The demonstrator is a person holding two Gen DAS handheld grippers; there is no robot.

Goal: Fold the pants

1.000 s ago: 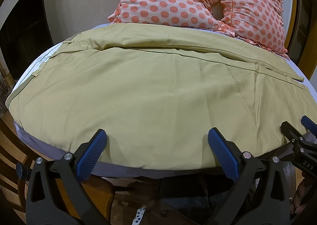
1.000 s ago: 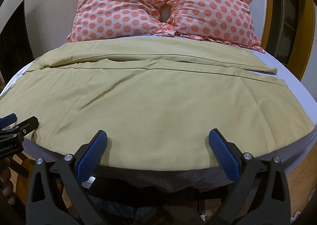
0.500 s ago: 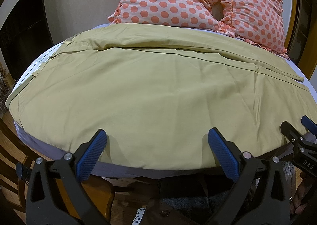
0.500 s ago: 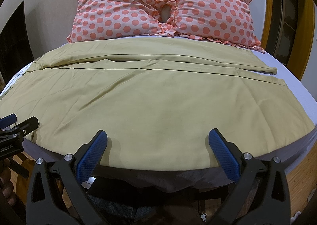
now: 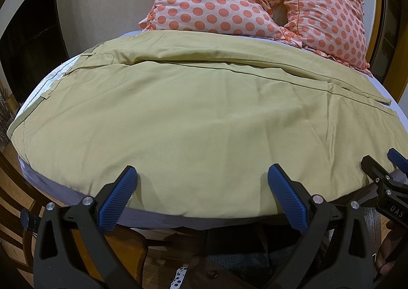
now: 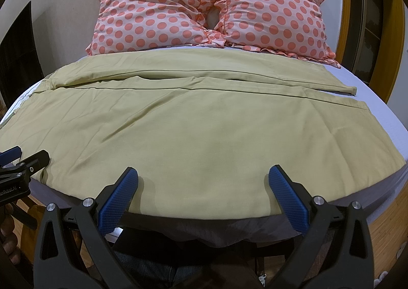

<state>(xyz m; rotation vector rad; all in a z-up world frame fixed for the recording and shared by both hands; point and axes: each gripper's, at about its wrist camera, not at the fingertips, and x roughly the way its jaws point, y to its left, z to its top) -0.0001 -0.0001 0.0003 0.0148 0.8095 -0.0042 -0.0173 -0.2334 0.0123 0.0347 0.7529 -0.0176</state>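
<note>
Khaki pants [image 5: 199,115] lie flat across the bed, waistband at the left, leg cuffs at the right; they also fill the right wrist view [image 6: 204,126]. The far leg lies alongside the near leg. My left gripper [image 5: 201,176] is open, its blue pads over the near edge of the pants, holding nothing. My right gripper [image 6: 202,176] is open the same way, further right along that edge. Each gripper shows at the other view's side: the right gripper [image 5: 387,169] and the left gripper [image 6: 23,159].
Two pink pillows with orange dots [image 6: 209,8] lean at the head of the bed. A pale sheet [image 6: 377,90] covers the mattress. A dark screen [image 5: 28,41] stands at the left. Wooden floor [image 5: 15,199] and the person's legs are below the bed's near edge.
</note>
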